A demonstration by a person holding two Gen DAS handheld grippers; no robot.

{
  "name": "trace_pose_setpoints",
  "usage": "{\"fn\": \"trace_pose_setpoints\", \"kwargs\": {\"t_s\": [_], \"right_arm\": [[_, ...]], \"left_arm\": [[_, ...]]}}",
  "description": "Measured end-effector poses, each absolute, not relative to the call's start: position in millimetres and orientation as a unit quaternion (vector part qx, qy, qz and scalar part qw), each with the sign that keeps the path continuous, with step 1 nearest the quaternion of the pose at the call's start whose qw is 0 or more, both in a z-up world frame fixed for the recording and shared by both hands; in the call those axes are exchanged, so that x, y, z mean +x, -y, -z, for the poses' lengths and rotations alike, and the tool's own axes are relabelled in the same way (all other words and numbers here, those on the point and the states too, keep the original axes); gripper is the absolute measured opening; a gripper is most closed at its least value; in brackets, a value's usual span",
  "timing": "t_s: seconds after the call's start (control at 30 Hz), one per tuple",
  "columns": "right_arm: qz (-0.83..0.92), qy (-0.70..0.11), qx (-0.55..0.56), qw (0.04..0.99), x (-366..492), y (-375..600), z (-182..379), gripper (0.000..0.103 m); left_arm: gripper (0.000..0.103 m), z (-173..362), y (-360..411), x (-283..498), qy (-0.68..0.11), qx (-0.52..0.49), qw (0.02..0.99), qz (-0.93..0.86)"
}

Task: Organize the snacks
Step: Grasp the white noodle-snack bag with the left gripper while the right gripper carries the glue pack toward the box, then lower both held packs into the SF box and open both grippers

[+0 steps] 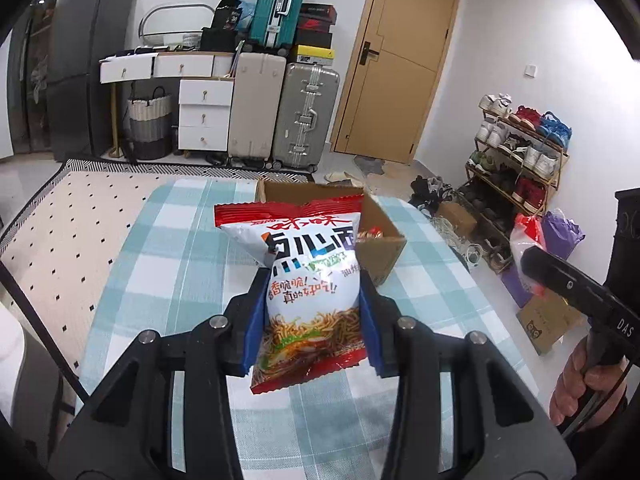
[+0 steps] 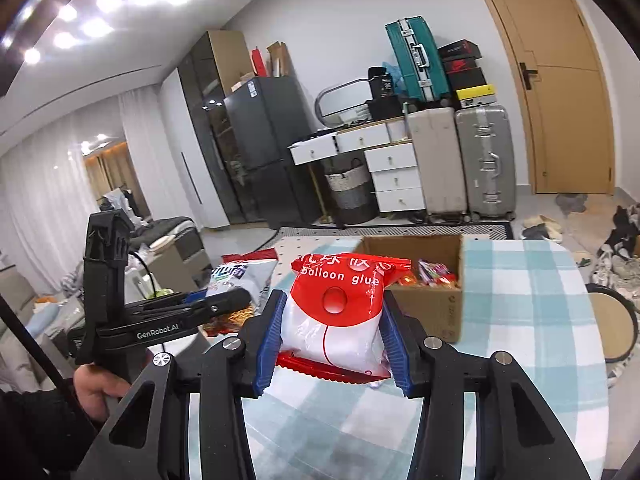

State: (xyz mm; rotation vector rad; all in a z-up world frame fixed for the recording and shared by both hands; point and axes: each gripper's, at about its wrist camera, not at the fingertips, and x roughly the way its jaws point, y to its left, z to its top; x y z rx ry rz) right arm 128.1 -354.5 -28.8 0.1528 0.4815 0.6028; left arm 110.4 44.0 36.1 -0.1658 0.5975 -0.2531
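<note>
Left tongs (image 1: 314, 308) are clenching a white-and-red noodle snack bag (image 1: 310, 280); right tongs (image 2: 332, 336) are clenching a red-and-white balloon-glue packet (image 2: 340, 312), both raised for dropping into the open brown cardboard box (image 2: 440, 308) beyond them.

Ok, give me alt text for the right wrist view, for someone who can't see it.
The right gripper grips a red-and-white "balloon glue" bag between its blue jaws, above a checked tablecloth. Behind it an open cardboard box holds snacks, and at the left the left gripper holds a noodle bag.
</note>
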Motion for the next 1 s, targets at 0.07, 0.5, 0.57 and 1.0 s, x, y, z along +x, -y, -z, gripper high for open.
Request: {"fn": "trace_pose_setpoints", "kwargs": {"t_s": [0.07, 0.5, 0.57, 1.0], "right_arm": [[-0.302, -0.238, 0.081, 0.92, 134, 352, 18, 0.046], [-0.301, -0.251, 0.094, 0.915, 187, 350, -34, 0.046], [-0.296, -0.255, 0.09, 0.916, 202, 349, -39, 0.046], [-0.272, -0.273, 0.072, 0.92, 296, 341, -60, 0.046]], "left_arm": [[0.038, -50, -48, 112, -0.292, -0.089, 0.943, 0.134], [0.038, -122, -39, 160, -0.281, -0.071, 0.946, 0.144], [0.038, -131, -34, 177, -0.284, -0.066, 0.946, 0.144], [0.039, -162, 16, 297, -0.302, -0.021, 0.943, 0.135]]}}
